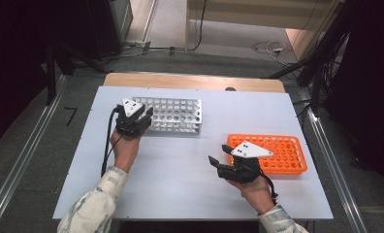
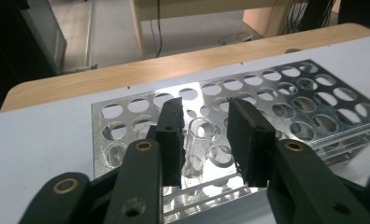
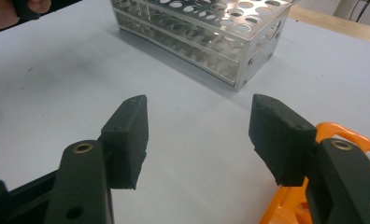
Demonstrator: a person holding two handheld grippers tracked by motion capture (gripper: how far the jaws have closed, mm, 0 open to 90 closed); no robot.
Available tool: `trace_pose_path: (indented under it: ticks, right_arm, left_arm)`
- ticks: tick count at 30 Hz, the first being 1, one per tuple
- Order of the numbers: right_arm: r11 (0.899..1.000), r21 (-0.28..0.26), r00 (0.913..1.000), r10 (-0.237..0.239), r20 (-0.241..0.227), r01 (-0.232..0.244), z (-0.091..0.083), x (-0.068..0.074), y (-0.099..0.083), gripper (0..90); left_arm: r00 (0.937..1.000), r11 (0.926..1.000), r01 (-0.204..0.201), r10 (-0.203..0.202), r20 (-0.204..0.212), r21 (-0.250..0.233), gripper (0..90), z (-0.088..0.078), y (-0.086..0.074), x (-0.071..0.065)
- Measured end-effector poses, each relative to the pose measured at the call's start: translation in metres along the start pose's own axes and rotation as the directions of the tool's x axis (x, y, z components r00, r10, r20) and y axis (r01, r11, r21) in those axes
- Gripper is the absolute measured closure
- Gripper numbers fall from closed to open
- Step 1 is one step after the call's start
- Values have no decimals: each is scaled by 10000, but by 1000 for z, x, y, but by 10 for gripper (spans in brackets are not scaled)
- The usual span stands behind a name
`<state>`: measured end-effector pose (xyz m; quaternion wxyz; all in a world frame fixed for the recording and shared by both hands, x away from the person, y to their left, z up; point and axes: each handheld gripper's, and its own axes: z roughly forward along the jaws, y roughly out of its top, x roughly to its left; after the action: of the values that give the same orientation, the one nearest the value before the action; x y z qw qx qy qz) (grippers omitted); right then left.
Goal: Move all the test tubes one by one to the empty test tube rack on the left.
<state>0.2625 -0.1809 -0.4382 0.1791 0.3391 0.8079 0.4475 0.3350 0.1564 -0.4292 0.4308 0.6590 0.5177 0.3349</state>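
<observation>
— Grey floor surrounds a white tabletop (image 1: 190,170) with a wooden edge (image 1: 195,80) along its far side; dark equipment stands at both sides of the room, and cables trail across the floor beyond.

— What sits on the left?

— Over there the left gripper (image 1: 134,119) is at the near left corner of a metal tube rack (image 1: 173,115), a silver block of round holes. In the left gripper view a clear glass tube (image 2: 198,147) stands upright in one of the front holes, between the two pads. The jaws stand narrowly apart, with a gap on each side of the tube; they are not pressing it.

— Anything in the way there?

— Just the rack's own holes around the tube. A black cable (image 1: 107,145) runs back along the left forearm.

— And to the right?

— Bare table in the middle, then the right gripper (image 1: 221,158) low over the surface, its jaws wide with nothing between them. An orange plastic rack (image 1: 282,153) lies just beside it on the right, well apart from the metal one.

— Any writing?

— None that I can read.
</observation>
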Motion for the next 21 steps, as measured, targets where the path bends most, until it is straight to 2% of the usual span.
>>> trace_pose_path:
  ticks: [4, 7, 12, 15, 21]
  right_arm:
    - [10000, 28, 10000, 18, -13, -18, -4, -1, -2, 365]
    - [10000, 18, 10000, 60, 48, -60, -8, -3, -5, 365]
    - [9999, -63, 9998, 121, 140, -120, -18, -7, -9, 366]
    - [9998, -104, 9996, 156, 223, -153, -25, -10, -12, 366]
    - [9995, -174, 9984, 287, 483, -279, -39, -18, -20, 370]
  left_arm:
    - [9967, 9985, 528, -517, 621, -163, 584, -11, 2, -2]
    - [9939, 9976, 654, -632, 905, -209, 487, -19, 0, -9]
    - [9930, 9996, 272, -279, 1144, 72, 293, -26, -10, -26]
    - [9881, 9994, 262, -297, 1509, 246, 272, -28, -18, -33]
    - [9888, 9997, 58, -92, 1487, 234, 248, -31, -29, -46]
